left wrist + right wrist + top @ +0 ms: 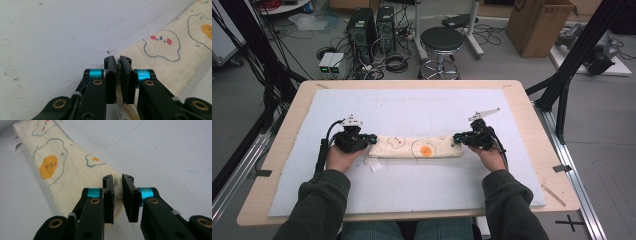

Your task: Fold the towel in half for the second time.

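From the high view we see a folded cream cloth [414, 147] lying as a long strip across the white mat [412, 190] on the counter [542, 150], a tool at each end. The left tool [371, 140] sits at the cloth's left end and the right tool [457, 139] at its right end, each held in a hand with a dark sleeve. That view is too far off to show the jaws.

The left gripper view brings us close: the left tool [118, 65] has its jaws nearly together, pinching the cloth's edge [162, 62] beside a printed cloud face. In the right gripper view the right tool [118, 183] is clamped on a bunched corner of the cloth [62, 175], near a fried-egg print. A small white tag [375, 165] pokes out beneath the cloth by the left hand.
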Action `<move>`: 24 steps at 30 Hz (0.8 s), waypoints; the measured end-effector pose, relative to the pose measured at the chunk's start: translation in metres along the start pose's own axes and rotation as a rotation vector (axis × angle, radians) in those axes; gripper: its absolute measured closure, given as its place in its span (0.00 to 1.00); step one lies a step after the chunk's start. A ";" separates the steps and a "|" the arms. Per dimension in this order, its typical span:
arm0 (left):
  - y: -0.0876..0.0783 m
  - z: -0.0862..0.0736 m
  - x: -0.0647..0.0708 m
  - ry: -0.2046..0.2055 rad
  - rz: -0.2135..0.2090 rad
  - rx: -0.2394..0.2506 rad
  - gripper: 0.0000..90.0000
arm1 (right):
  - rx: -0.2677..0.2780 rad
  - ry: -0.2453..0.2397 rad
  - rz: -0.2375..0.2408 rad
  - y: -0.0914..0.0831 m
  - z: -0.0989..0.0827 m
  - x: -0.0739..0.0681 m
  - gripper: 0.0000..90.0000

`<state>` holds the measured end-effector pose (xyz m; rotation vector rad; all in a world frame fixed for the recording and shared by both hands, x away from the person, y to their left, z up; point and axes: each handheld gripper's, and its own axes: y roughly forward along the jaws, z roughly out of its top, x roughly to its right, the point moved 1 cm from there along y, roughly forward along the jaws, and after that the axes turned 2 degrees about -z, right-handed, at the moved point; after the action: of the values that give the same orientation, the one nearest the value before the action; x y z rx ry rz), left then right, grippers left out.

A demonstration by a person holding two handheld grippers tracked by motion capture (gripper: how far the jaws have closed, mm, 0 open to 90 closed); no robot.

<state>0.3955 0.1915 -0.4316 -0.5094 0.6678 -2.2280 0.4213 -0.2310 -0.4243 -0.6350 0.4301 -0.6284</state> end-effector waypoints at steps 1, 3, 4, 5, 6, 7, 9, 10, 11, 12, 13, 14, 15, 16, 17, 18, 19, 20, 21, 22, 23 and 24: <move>0.002 0.002 0.000 0.004 0.009 0.005 0.93 | 0.003 0.004 -0.006 0.001 0.000 0.001 0.89; 0.004 0.007 -0.001 0.011 0.023 0.008 0.93 | 0.004 0.010 -0.016 0.005 0.000 0.005 0.89; 0.005 0.009 -0.002 0.013 0.025 0.012 0.93 | 0.009 0.016 -0.022 0.006 0.000 0.006 0.89; 0.006 0.011 -0.002 0.006 0.031 0.024 0.93 | 0.014 0.020 -0.024 0.006 0.001 0.008 0.89; 0.007 0.011 -0.004 0.001 0.033 0.024 0.93 | 0.017 0.024 -0.028 0.007 0.002 0.010 0.89; 0.008 0.011 -0.006 0.001 0.034 0.023 0.93 | 0.031 0.027 -0.034 0.006 0.003 0.011 0.89; 0.011 0.009 -0.008 -0.019 0.039 0.021 0.93 | 0.057 0.039 -0.038 0.008 0.003 0.014 0.89; 0.012 0.009 -0.010 -0.021 0.037 0.018 0.93 | 0.054 0.042 -0.040 0.009 0.003 0.015 0.89; 0.013 0.008 -0.009 -0.021 0.043 0.018 0.93 | 0.054 0.045 -0.044 0.011 0.003 0.016 0.89; 0.014 0.008 -0.009 -0.013 0.046 0.009 0.93 | 0.051 0.047 -0.042 0.013 0.002 0.016 0.89; 0.015 0.008 -0.009 -0.014 0.046 0.011 0.93 | 0.046 0.046 -0.050 0.014 0.002 0.017 0.89; 0.016 0.008 -0.009 -0.013 0.051 0.008 0.93 | 0.041 0.051 -0.054 0.016 0.001 0.018 0.89; 0.017 0.007 -0.010 -0.016 0.050 0.008 0.92 | 0.043 0.054 -0.059 0.017 0.001 0.019 0.88; 0.017 0.007 -0.010 -0.019 0.048 0.005 0.92 | 0.044 0.057 -0.059 0.018 0.001 0.020 0.88; 0.018 0.006 -0.011 -0.018 0.051 -0.001 0.93 | 0.044 0.056 -0.061 0.019 0.001 0.020 0.88; 0.019 0.006 -0.011 -0.020 0.049 -0.005 0.92 | 0.039 0.058 -0.061 0.020 0.000 0.020 0.88; 0.019 0.005 -0.011 -0.024 0.048 -0.004 0.92 | 0.035 0.055 -0.062 0.021 0.000 0.021 0.88; 0.019 0.005 -0.012 -0.022 0.048 -0.005 0.92 | 0.032 0.053 -0.065 0.022 0.000 0.021 0.88; 0.020 0.005 -0.012 -0.018 0.052 -0.009 0.92 | 0.032 0.055 -0.065 0.022 0.000 0.021 0.88; 0.020 0.005 -0.012 -0.018 0.049 -0.010 0.92 | 0.031 0.058 -0.064 0.023 -0.001 0.021 0.87; 0.020 0.005 -0.012 -0.017 0.047 -0.014 0.92 | 0.032 0.056 -0.065 0.023 -0.001 0.021 0.87; 0.020 0.005 -0.012 -0.015 0.048 -0.015 0.92 | 0.033 0.056 -0.064 0.024 -0.001 0.021 0.87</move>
<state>0.4169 0.1872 -0.4419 -0.5123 0.6827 -2.1742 0.4462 -0.2304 -0.4444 -0.6025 0.4520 -0.7136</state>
